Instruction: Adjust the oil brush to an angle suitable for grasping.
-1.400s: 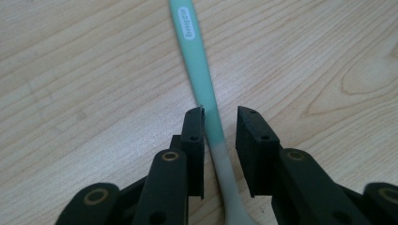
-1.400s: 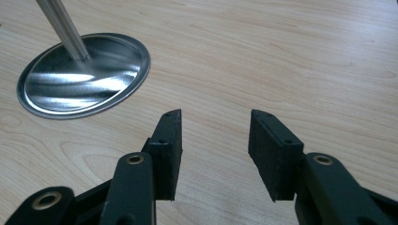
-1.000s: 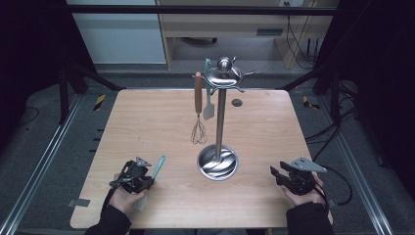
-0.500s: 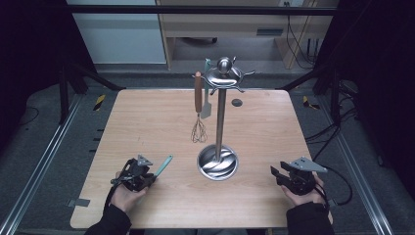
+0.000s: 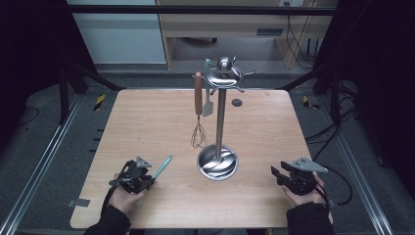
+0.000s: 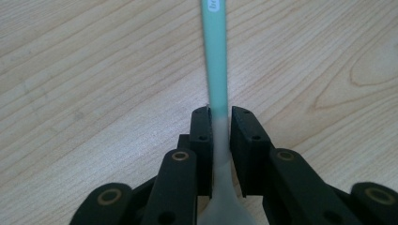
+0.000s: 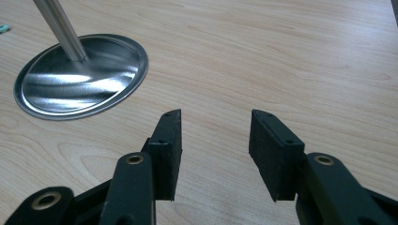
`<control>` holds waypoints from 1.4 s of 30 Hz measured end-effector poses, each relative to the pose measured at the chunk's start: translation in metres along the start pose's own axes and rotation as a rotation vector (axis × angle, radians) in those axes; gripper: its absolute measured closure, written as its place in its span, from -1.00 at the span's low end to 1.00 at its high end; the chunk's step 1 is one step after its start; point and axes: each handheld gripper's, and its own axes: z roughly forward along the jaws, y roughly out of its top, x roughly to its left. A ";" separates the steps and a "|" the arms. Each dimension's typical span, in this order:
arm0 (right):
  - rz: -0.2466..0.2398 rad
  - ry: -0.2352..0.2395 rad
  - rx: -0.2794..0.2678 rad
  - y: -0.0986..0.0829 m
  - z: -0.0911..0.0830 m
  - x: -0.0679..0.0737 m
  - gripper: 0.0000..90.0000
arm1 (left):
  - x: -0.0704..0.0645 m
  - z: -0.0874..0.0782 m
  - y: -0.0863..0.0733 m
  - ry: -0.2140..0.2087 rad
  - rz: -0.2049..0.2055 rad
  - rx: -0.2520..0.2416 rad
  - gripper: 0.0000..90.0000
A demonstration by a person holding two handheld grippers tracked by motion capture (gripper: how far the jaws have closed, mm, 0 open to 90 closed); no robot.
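Dark sleeves are worn on both forearms. The left gripper (image 5: 138,177) and right gripper (image 5: 281,173) are built of black jaws (brass-ringed pivots, small screws), topped by grey three-cornered plates and trailed by black cables.

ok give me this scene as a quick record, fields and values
left gripper: shut on teal spatula, low over the table
right gripper: open, holds nothing
utensil stand: upright, mid table, round steel base
on the stand: whisk with brown handle; a small spatula beside it
table: light wood
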 end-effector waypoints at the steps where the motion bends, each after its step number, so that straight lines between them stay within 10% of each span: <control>1: 0.000 0.000 0.001 0.000 0.000 0.000 0.22 | 0.000 0.000 0.000 0.006 0.004 0.002 0.73; 20: 0.007 0.002 0.004 0.000 0.000 0.000 0.22 | 0.000 -0.001 0.001 0.013 0.005 -0.005 0.84; 42: 0.016 -0.010 -0.001 0.000 0.000 -0.002 0.18 | 0.001 -0.066 -0.005 0.014 -0.035 -0.345 0.84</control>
